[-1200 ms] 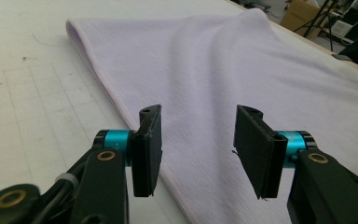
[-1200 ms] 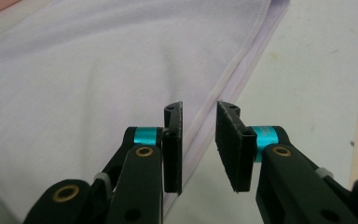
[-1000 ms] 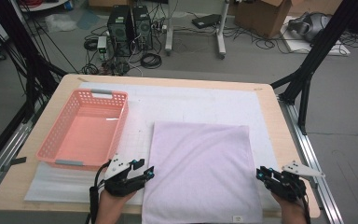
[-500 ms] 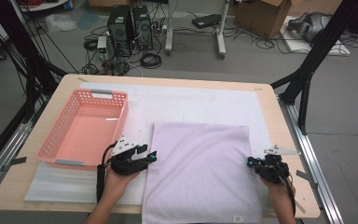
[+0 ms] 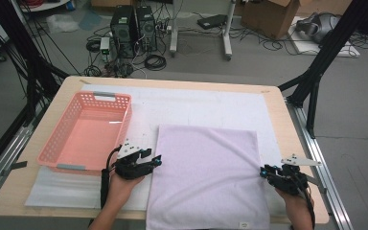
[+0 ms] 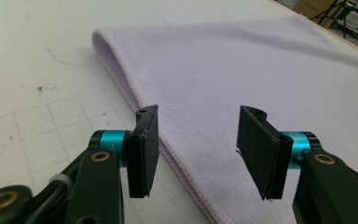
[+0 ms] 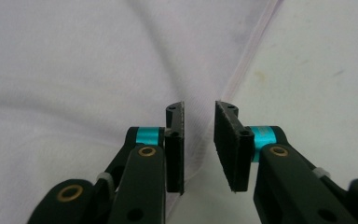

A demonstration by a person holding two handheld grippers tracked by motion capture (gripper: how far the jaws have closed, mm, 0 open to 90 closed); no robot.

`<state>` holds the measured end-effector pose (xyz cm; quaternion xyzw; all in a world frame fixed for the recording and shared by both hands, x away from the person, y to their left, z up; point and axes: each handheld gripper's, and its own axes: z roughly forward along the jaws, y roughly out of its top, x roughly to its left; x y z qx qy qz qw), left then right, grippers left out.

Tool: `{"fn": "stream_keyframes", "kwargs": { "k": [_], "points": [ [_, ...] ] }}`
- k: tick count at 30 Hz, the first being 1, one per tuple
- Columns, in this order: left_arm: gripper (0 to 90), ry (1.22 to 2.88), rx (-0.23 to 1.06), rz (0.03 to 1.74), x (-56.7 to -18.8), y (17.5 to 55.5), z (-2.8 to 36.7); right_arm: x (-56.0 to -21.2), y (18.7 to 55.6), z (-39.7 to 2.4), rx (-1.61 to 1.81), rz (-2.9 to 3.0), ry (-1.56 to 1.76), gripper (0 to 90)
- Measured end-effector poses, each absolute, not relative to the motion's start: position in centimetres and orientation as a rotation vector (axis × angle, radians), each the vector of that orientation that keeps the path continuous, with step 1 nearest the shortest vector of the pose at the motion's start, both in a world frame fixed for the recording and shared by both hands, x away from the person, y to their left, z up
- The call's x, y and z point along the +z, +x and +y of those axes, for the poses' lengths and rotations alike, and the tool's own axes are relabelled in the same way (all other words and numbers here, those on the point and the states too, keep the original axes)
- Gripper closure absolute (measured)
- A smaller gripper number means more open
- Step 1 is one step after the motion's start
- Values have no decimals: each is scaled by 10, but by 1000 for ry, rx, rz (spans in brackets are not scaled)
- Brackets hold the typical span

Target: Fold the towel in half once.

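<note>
On the bench [image 5: 48,191] | lilac towel [image 5: 206,177] flat, stitched hem, small unreadable tag | left claw [image 6: 198,140] released astride hem | right claw [image 7: 199,140] just opening, creased edge between, unpinched.

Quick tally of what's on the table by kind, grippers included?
Towel: 1
Basket: 1
Mat: 1
Grippers: 2, left gripper and right gripper
Total: 5
</note>
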<state>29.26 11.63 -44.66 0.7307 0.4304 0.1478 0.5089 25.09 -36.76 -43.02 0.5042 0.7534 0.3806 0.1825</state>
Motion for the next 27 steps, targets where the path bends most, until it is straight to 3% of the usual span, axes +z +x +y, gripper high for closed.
{"fn": "stream_keyframes", "kwargs": {
  "k": [9,21,27],
  "points": [
    [500,1777,415,1069,-441,328,102,-432,282,-379,1125,2021,1452,702],
    [480,1756,466,1216,-445,391,89,-441,356,-358,1012,2064,1430,635],
    [486,1827,437,1279,-452,404,85,-447,381,-357,921,2008,1460,717]
  ]
}}
